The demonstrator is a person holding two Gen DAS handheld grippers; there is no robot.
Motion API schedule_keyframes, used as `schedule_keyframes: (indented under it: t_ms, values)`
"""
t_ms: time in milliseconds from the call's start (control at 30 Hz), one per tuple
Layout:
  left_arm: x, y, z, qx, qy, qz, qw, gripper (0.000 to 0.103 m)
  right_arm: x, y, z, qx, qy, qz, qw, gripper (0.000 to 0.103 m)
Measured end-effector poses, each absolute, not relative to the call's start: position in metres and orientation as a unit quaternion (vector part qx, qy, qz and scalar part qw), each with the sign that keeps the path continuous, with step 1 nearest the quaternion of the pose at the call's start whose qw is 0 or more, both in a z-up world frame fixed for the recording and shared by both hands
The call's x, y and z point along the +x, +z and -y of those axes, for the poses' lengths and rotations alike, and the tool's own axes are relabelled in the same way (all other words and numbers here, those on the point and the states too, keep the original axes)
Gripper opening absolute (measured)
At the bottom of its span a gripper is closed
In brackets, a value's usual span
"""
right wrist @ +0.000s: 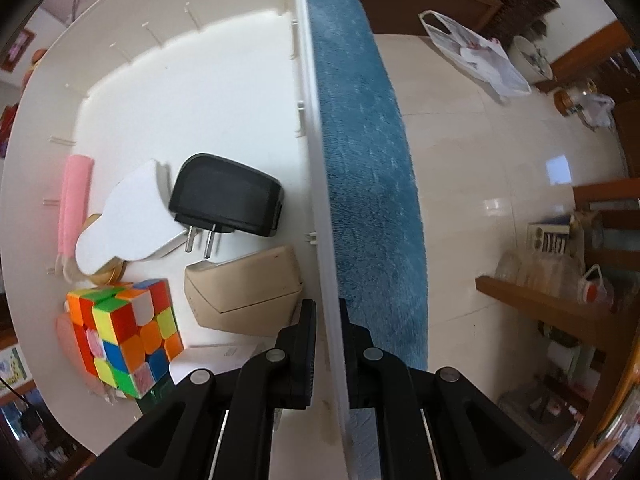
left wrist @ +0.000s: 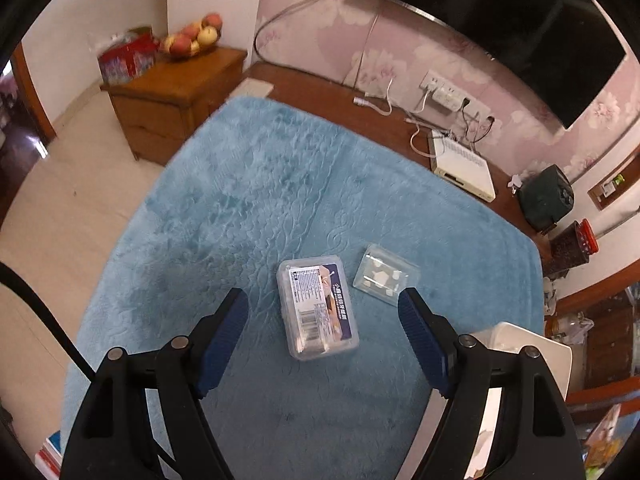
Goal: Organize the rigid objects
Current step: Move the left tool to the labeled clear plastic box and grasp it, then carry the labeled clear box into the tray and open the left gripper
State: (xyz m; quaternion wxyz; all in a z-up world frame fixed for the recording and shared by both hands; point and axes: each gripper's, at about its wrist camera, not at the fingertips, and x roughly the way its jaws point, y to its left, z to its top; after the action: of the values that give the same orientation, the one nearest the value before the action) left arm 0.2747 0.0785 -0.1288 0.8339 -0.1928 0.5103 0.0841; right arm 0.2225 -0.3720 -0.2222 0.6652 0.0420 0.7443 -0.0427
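Note:
In the left wrist view my left gripper is open above the blue mat, its fingers on either side of a clear plastic box with a printed label. A smaller clear case lies just right of that box. The corner of a white bin shows at the right. In the right wrist view my right gripper is shut on the white bin's wall. Inside the bin lie a Rubik's cube, a black plug adapter, a beige box, a white flat piece and a pink item.
The blue mat covers the table. Behind it a white router and cables lie on a wooden shelf under a TV. A wooden cabinet with fruit stands at the far left. Tiled floor and shelves lie right of the bin.

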Motion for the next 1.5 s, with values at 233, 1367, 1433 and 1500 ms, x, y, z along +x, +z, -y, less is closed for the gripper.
schedule_keyframes:
  t_ms: [233, 1367, 1433, 1500]
  values:
    - [0.3, -0.178, -0.076, -0.236, 0.067, -0.554, 0.795, 0.08, 0.223, -0.223, 0.37, 0.046, -0.084, -0.746, 0.659, 0.008]
    - [0.298, -0.222, -0.081, -0.234, 0.102, -0.599, 0.759, 0.069, 0.217, -0.222, 0.372, 0.073, -0.113, -0.734, 0.666, 0.012]
    - [0.292, -0.222, -0.078, -0.231, 0.104, -0.601, 0.758, 0.069, 0.216, -0.221, 0.372, 0.072, -0.112, -0.733, 0.667, 0.012]
    - [0.289, -0.221, -0.075, -0.227, 0.103, -0.604, 0.757, 0.069, 0.216, -0.221, 0.372, 0.07, -0.109, -0.732, 0.669, 0.012]
